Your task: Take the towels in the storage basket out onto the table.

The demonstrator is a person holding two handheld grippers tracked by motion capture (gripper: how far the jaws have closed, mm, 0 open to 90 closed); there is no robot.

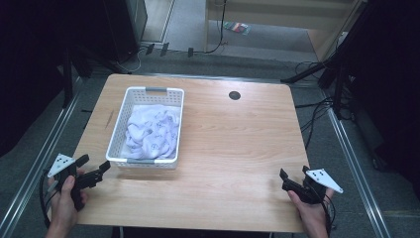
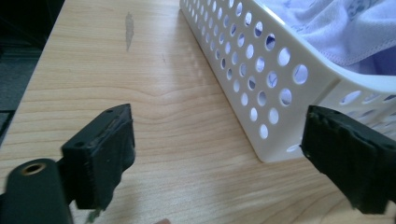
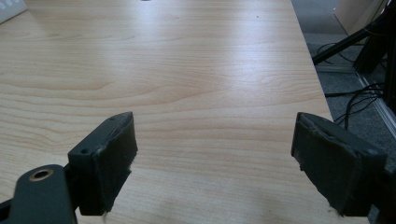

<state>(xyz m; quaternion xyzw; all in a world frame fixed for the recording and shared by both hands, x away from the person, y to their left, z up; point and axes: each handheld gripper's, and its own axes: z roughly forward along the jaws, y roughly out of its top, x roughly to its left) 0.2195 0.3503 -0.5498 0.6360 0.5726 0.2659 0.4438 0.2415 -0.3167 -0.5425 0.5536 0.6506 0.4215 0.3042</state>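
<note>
Though printed, white cloth (image 1: 151, 131) markings unreadable.

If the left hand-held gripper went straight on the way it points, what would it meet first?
Probably the near corner of the white basket: the left hand-held gripper has it ahead, toward its right jaw, though depth is unclear.

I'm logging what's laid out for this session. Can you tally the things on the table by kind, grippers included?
Basket, white, perforated: 1
Cloth, white, bunched inside the basket: 1
Grippers, black, both with jaws apart: 2, the left gripper and the right gripper
Total: 4
</note>
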